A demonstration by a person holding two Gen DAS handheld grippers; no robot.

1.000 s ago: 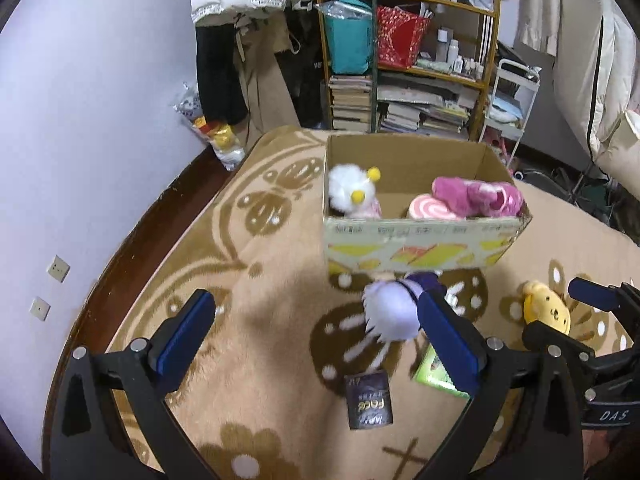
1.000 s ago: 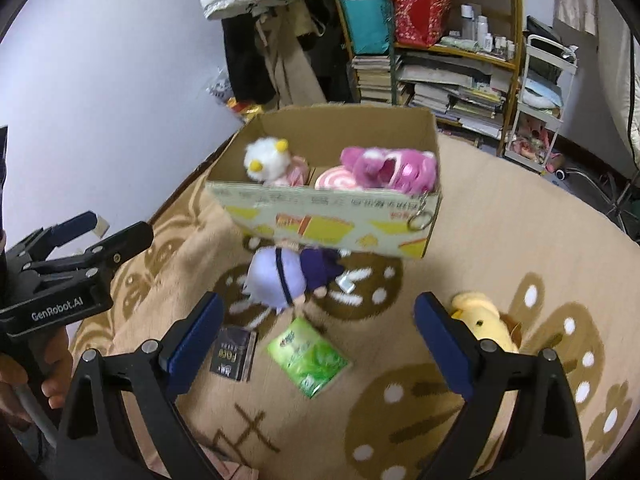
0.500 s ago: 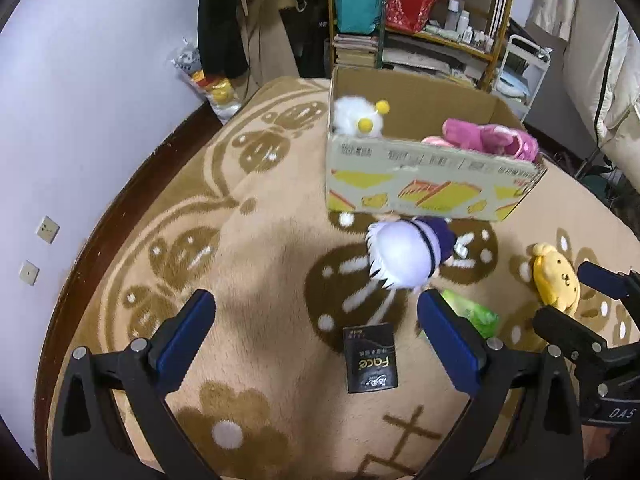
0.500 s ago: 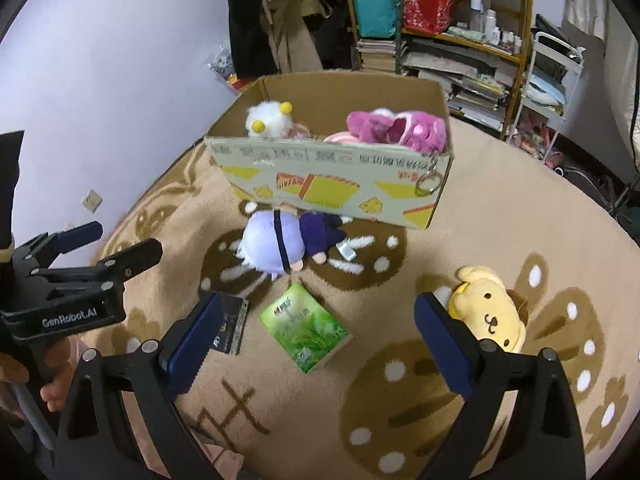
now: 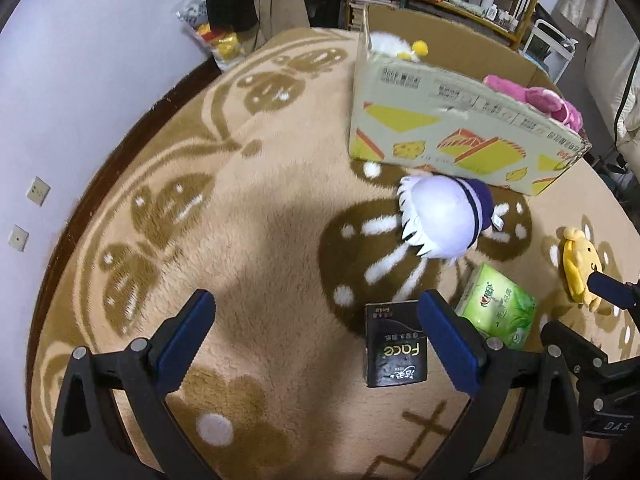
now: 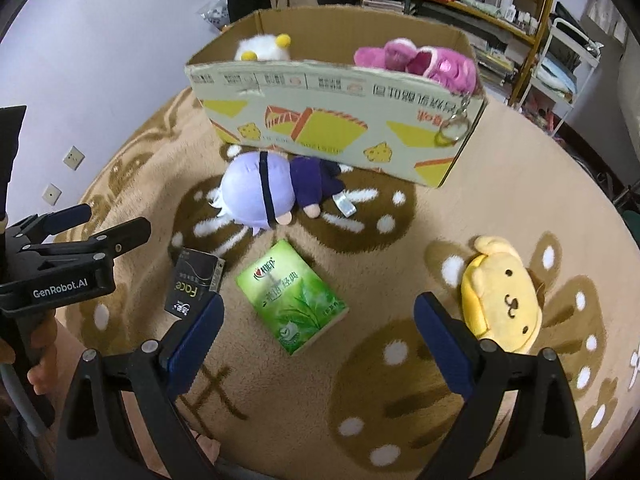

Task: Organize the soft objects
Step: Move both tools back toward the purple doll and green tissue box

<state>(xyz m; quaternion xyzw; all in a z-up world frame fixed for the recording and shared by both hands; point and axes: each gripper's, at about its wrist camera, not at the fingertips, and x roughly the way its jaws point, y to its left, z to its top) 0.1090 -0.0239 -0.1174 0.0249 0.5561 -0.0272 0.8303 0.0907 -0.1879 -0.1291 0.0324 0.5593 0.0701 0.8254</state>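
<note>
Purple doll [image 6: 268, 190] lies flat, long axis parallel box [image 6: 336, 120].

Patterned rug [image 6: 400, 380] with cardboard box [image 6: 332, 128], two plush toys, green tissue pack [image 6: 292, 300], black pack [image 6: 194, 284].

Dim indoor light falls from above, casting a soft shadow across the rug [image 5: 256, 240], while fisheye curvature bends and darkens both views' slightly blurred edges.
</note>
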